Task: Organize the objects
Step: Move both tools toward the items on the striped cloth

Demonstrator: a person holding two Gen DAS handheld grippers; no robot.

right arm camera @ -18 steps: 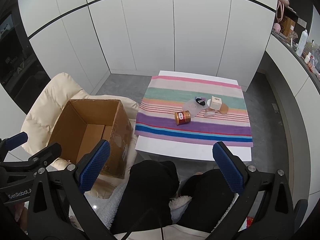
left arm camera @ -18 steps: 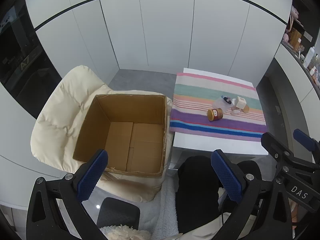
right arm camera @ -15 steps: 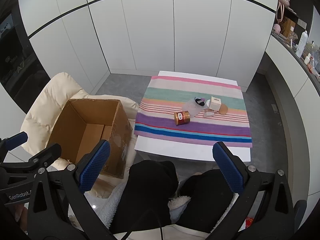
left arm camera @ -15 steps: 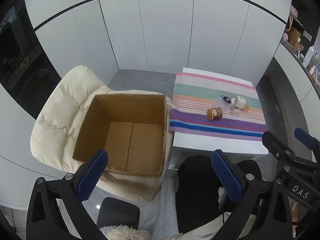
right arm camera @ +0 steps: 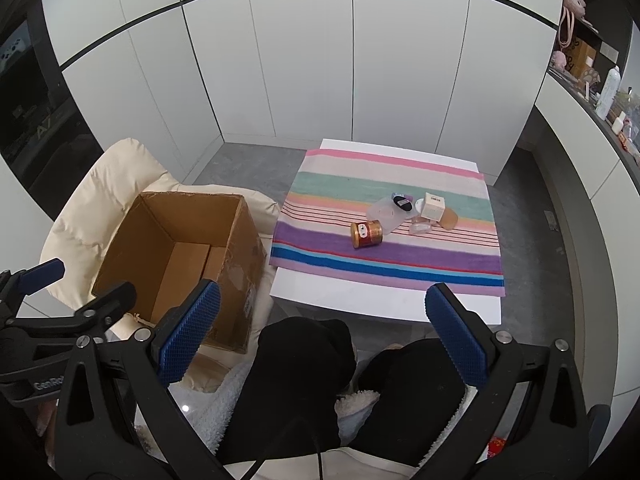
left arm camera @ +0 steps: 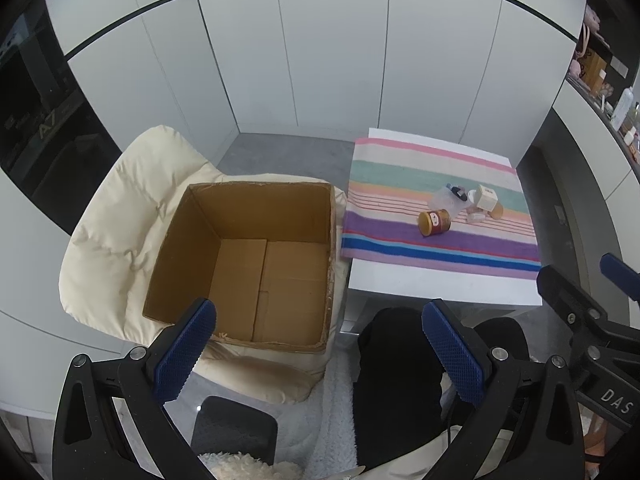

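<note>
An open cardboard box (left arm camera: 256,256) (right arm camera: 180,256) sits empty on a cream cushioned chair (left arm camera: 120,216). On a striped cloth (right arm camera: 384,224) (left arm camera: 436,216) over a white table lies a small cluster: a gold tin on its side (right arm camera: 366,233) (left arm camera: 434,222), a clear plastic container (right arm camera: 386,213), a white cube box (right arm camera: 433,205) (left arm camera: 486,199), a dark small item (right arm camera: 401,201) and a tan round piece (right arm camera: 450,219). My left gripper (left arm camera: 320,344) hangs open over the box's near edge and the person's lap. My right gripper (right arm camera: 322,328) is open above the knees, short of the table.
White cabinet doors line the back wall. A counter with bottles (right arm camera: 608,92) runs along the right. The person's dark-clad knees (right arm camera: 304,372) sit between me and the table (right arm camera: 380,300). Grey floor (left arm camera: 288,152) lies behind chair and table.
</note>
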